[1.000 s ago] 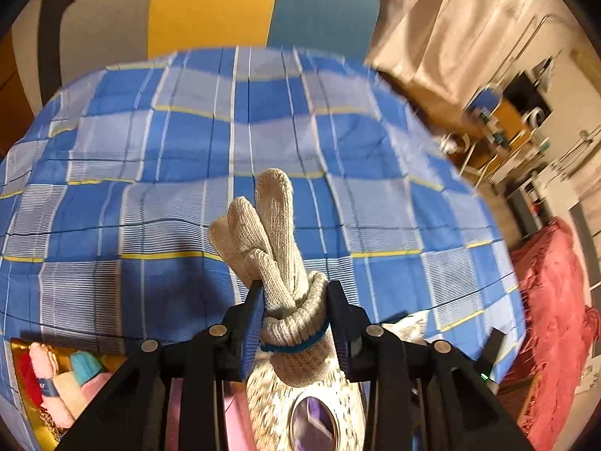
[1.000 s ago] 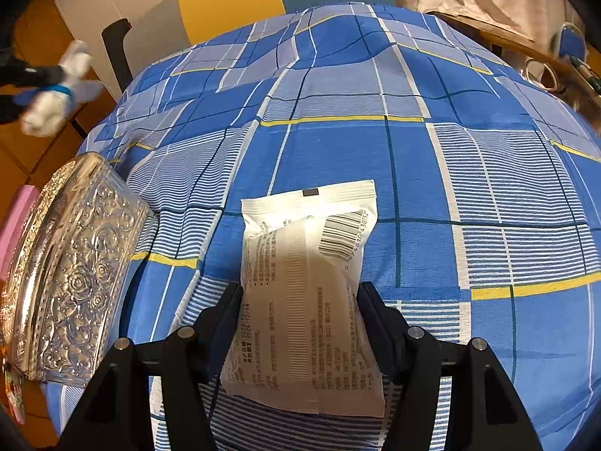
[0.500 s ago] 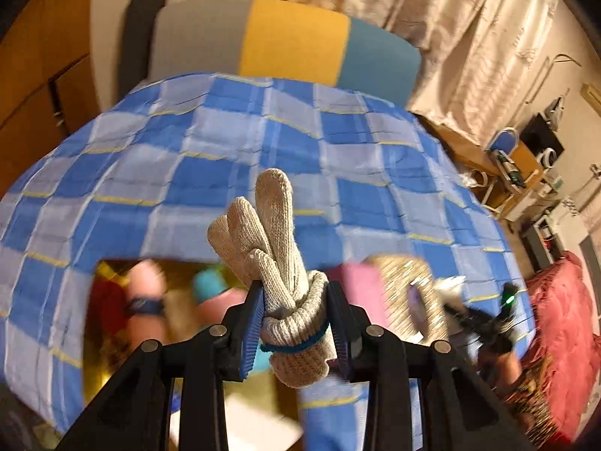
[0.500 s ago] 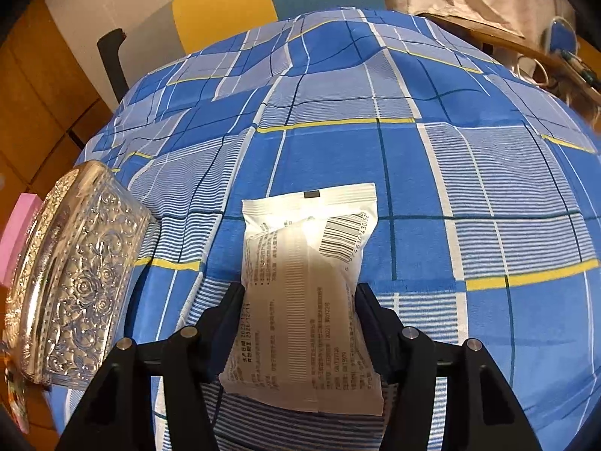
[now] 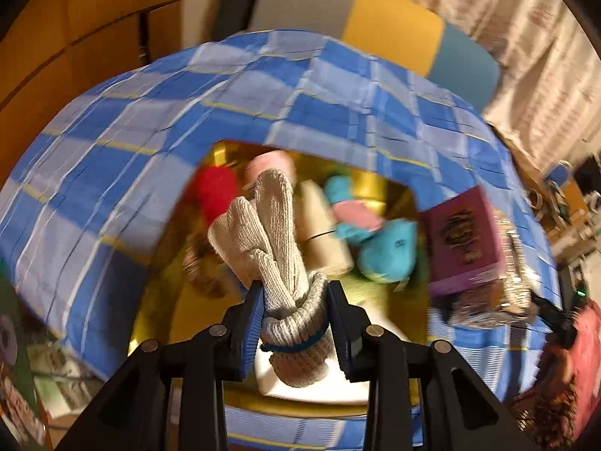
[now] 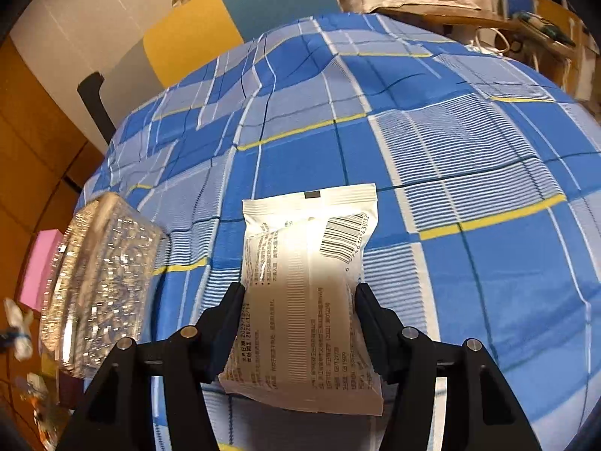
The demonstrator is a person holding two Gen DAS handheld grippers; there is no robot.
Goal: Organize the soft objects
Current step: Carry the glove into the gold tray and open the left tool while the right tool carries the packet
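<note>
My left gripper is shut on a rolled pair of beige knit gloves with a blue band. It hangs over an open golden box that holds a red soft toy, a teal and pink plush, a beige piece and a white pack. In the right wrist view my right gripper is shut on a white printed packet with a barcode, held just above the blue checked bedspread.
A purple box lies on a silvery embossed box to the right of the golden box. The right wrist view has that embossed box and a pink box at the left. A headboard and curtains stand beyond the bed.
The left gripper swung with the gloves from over bare bedspread to above the golden box. The right gripper squeezed the packet slightly tighter and rose a little while rolling.
</note>
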